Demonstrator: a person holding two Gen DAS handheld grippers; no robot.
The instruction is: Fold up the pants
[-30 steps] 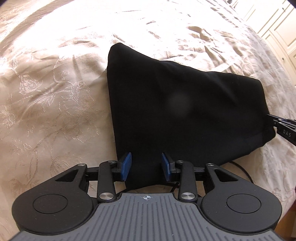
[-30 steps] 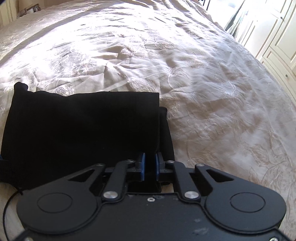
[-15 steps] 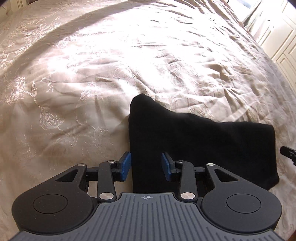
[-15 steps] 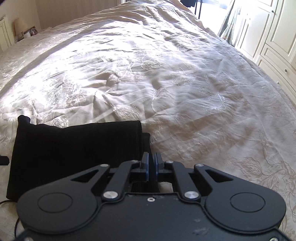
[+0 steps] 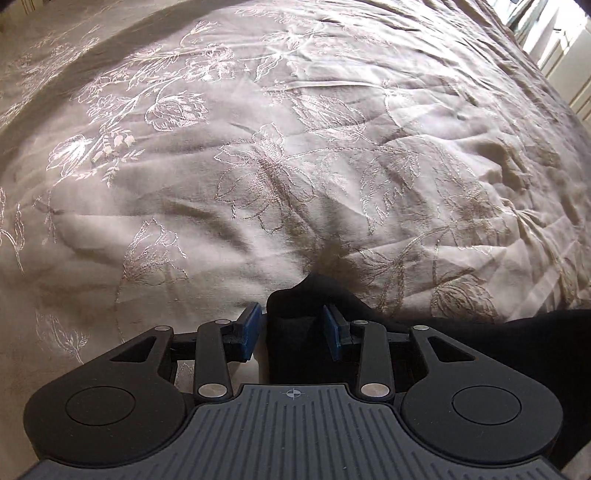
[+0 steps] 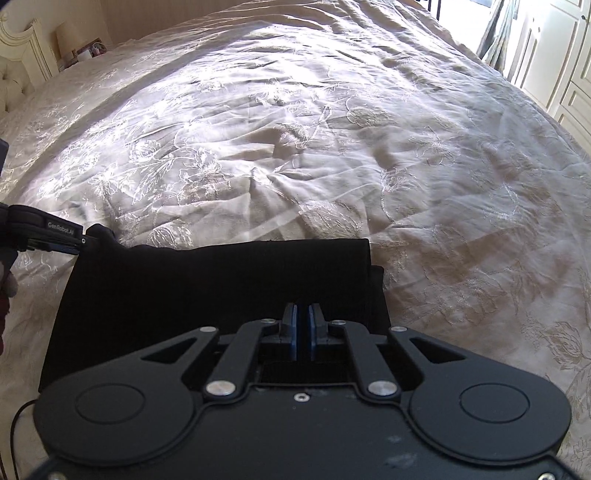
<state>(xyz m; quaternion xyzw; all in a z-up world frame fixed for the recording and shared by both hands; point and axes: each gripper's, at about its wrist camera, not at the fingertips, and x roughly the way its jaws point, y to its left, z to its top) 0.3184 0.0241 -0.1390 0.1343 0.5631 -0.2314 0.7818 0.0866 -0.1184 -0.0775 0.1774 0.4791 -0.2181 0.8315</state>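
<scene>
- Left claw, nearest in the left wrist view: blue pads parted around a bunched corner of the black pants; corner fills most of the gap, right pad against the cloth, left pad just beside it with a thin slit between — cannot tell whether squeezed or only straddled.
- Same claw from the right wrist view: tip at the far left corner of the pants, which stands up in a small peak there.
- Right claw: blue pads nearly together, only a narrow dark slit between; black cloth right under and ahead of them, near the right end of the garment; cannot tell whether a fold is pinched in the slit.
- Pants: folded into a wide dark band lying flat on the bed, near edge toward both claws, a second layer poking out just past the right end.
- Thin black cable curling at lower left, beside the cloth.
- Beyond the pants: cream bedspread with embroidered flowers, creased, sunlit in patches.
- Farthest: padded headboard at upper left, white panelled cupboard doors at upper right, a curtain beside them.
</scene>
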